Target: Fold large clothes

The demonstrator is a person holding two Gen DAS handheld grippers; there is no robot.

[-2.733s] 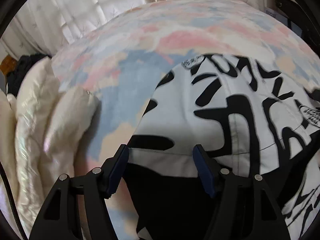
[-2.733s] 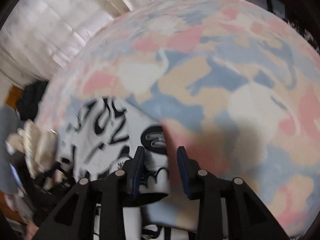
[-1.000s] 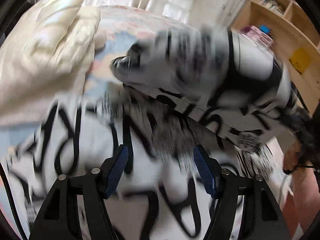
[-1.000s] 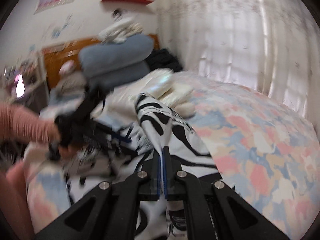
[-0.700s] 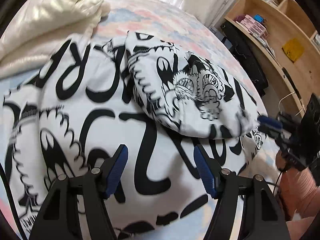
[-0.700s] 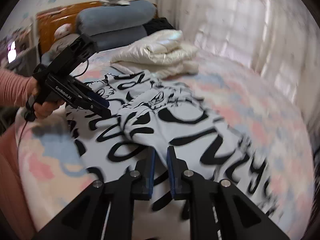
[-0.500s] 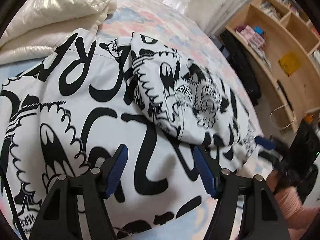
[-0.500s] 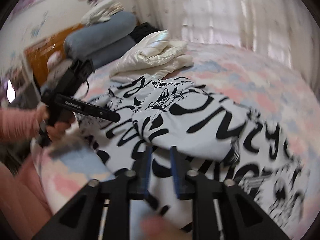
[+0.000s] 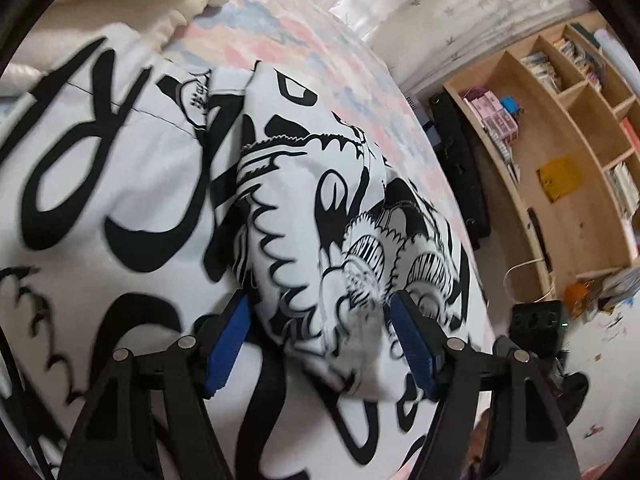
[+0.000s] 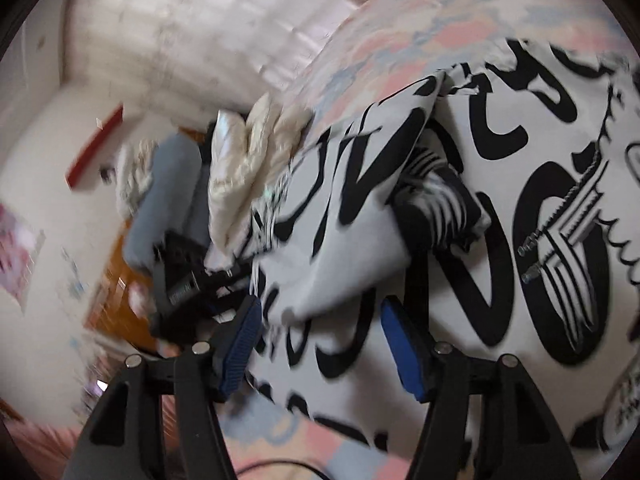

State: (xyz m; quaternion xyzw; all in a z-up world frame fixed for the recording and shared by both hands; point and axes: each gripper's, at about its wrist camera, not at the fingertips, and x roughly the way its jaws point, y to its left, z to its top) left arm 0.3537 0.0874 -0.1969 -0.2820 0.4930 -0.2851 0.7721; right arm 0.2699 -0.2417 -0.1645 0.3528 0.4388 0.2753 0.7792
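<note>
Nearest the left wrist camera, the left gripper [image 9: 320,340] stands with its blue pads [image 9: 226,344] apart, a folded-over sleeve [image 9: 320,220] of the black-and-white printed garment [image 9: 100,200] lying between them without being pinched. Nearest the right wrist camera, the right gripper [image 10: 320,344] likewise shows its pads spread, its jaws having just been opening; a loose flap of the garment [image 10: 520,240] sits ahead of and between the tips, unclamped. Beneath both, the garment lies spread on the pastel patchwork bedspread [image 9: 312,40], the sleeve folded across its body. Beyond the garment, a cream quilted bundle [image 10: 248,160] rests on the bed beside its far edge. Farther off, the left view shows wooden shelving [image 9: 560,140] and a pale curtain [image 9: 460,4]; the right view, blurred, shows a grey-blue pillow [image 10: 164,200] and a white wall [image 10: 48,140].
</note>
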